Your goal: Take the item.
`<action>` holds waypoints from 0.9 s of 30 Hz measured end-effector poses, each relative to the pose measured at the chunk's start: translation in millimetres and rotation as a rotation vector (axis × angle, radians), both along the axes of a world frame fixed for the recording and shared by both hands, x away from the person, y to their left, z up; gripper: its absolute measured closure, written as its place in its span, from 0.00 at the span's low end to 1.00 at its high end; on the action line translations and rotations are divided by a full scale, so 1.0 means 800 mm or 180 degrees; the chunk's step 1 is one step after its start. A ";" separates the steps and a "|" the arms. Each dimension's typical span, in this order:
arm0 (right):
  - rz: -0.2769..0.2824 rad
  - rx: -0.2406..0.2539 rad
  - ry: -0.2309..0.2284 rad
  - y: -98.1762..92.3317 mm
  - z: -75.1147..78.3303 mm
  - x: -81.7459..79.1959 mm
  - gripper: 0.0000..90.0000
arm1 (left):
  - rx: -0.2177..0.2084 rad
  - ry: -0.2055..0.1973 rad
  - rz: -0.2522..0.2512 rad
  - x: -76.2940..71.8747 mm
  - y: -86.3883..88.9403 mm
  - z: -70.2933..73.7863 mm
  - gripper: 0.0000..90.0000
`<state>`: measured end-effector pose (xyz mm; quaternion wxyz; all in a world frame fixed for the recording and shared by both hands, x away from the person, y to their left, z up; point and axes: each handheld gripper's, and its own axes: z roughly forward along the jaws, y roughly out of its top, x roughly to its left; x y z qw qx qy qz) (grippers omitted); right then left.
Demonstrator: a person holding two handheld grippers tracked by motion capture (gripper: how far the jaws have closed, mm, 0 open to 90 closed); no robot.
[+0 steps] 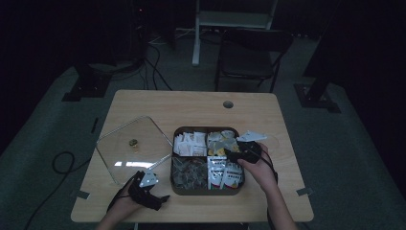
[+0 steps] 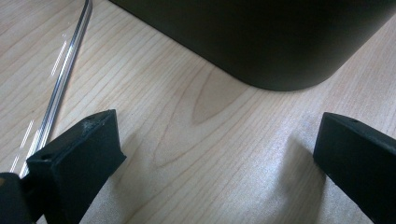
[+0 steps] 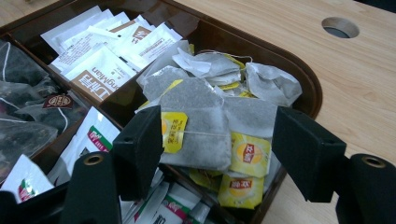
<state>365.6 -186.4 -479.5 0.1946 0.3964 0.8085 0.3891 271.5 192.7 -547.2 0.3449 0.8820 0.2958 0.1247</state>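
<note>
A dark square box (image 1: 205,192) with four compartments of tea bags and sachets sits on the wooden table. My right gripper (image 1: 239,154) hovers over its far right compartment. In the right gripper view, the right gripper (image 3: 217,140) is open, its jaws either side of a grey tea bag with a yellow tag (image 3: 196,126) lying on a pile of such bags. My left gripper (image 1: 160,199) rests low at the table's front, left of the box. In its own view the left gripper (image 2: 217,140) stands open over bare wood, facing the box's rounded corner (image 2: 261,42).
A clear square lid (image 1: 129,158) with a small knob (image 1: 133,142) lies flat left of the box; its edge (image 2: 60,79) runs by my left jaw. White sachets (image 3: 102,70) fill the far left compartment. A cable hole (image 1: 228,104) is in the table's far side, with a chair (image 1: 251,52) beyond.
</note>
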 end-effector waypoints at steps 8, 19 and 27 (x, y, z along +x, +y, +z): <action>0.0059 0.0042 0.0063 0.006 -0.012 0.013 0.40 | 0.0000 0.0000 0.0000 0.000 0.000 0.000 0.02; 0.0116 0.0100 0.0197 0.007 -0.021 0.020 0.47 | 0.0001 0.0000 0.0000 0.000 0.000 0.000 0.02; 0.0256 0.0368 0.0436 0.004 -0.027 0.020 0.65 | 0.0001 0.0000 0.0000 0.000 0.000 0.000 0.02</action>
